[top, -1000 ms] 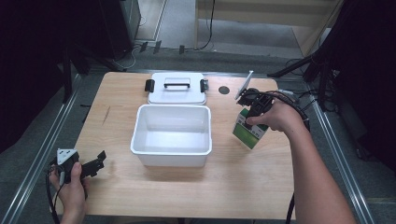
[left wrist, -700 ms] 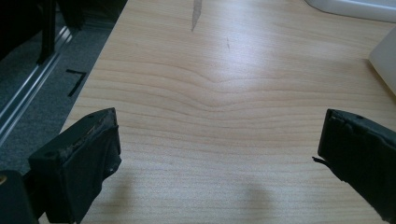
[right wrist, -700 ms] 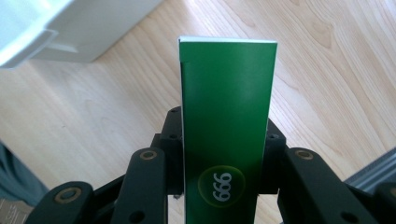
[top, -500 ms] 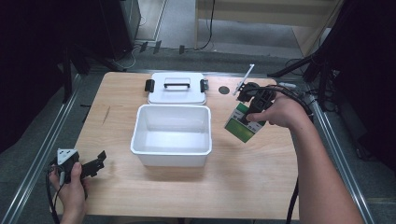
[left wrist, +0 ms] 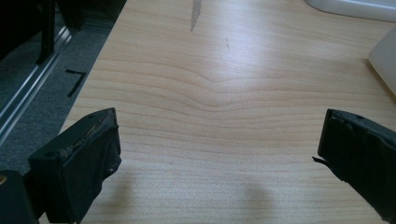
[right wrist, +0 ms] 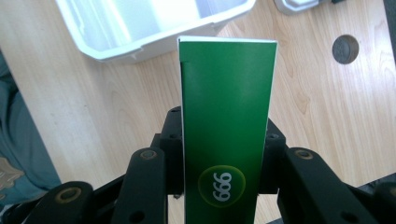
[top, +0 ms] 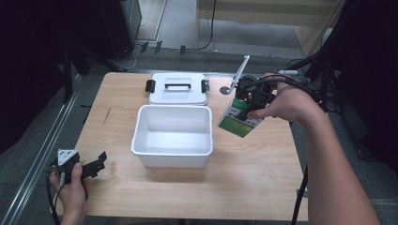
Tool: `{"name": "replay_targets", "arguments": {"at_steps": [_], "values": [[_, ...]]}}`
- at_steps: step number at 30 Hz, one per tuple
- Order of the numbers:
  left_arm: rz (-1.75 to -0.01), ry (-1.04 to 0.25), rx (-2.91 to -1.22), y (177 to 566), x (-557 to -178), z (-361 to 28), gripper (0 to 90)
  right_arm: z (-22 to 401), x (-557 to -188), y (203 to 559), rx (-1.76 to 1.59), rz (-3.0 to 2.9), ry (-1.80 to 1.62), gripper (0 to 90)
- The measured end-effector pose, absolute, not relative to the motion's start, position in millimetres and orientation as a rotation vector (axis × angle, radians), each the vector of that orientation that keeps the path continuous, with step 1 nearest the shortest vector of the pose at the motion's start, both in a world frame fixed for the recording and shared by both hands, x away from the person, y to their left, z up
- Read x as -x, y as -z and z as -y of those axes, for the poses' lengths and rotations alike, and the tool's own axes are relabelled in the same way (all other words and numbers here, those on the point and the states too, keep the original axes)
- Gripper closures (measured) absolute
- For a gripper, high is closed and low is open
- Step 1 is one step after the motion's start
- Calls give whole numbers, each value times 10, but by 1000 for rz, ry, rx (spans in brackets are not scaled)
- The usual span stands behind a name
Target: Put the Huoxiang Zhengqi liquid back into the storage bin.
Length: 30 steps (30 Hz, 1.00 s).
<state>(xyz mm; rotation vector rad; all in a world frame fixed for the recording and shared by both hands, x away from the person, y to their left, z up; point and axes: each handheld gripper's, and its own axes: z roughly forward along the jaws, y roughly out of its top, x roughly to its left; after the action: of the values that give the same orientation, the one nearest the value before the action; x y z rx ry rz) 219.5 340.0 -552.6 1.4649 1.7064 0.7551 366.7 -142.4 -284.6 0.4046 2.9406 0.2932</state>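
At the desk's near-left corner, the left hand-held gripper rests with jaws spread wide, empty. Mid-desk sits an open white bin, its lid behind. Right of the bin, the right hand-held gripper clamps a green carton aloft, tilted; it looks light and crushable, best pinched across its narrow sides.

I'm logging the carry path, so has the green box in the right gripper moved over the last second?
Yes. The green box, clamped in the right gripper, has shifted left toward the white bin, closing the gap to its right rim.
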Motion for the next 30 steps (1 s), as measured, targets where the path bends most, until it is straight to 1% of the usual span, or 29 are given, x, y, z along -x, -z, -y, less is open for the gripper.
{"name": "replay_targets", "arguments": {"at_steps": [7,10,30], "values": [[-1706,-758,-1462,5527,-2197,-3396,1,1308,-3600,2696,-334,-2953,-339,649],[-1705,-758,-1463,5527,-2197,-3396,0,1183,-3573,2631,-287,-2956,-347,649],[-1705,-746,-1444,5529,-2184,-3405,0,512,-3538,2544,-96,-3004,-346,649]]}}
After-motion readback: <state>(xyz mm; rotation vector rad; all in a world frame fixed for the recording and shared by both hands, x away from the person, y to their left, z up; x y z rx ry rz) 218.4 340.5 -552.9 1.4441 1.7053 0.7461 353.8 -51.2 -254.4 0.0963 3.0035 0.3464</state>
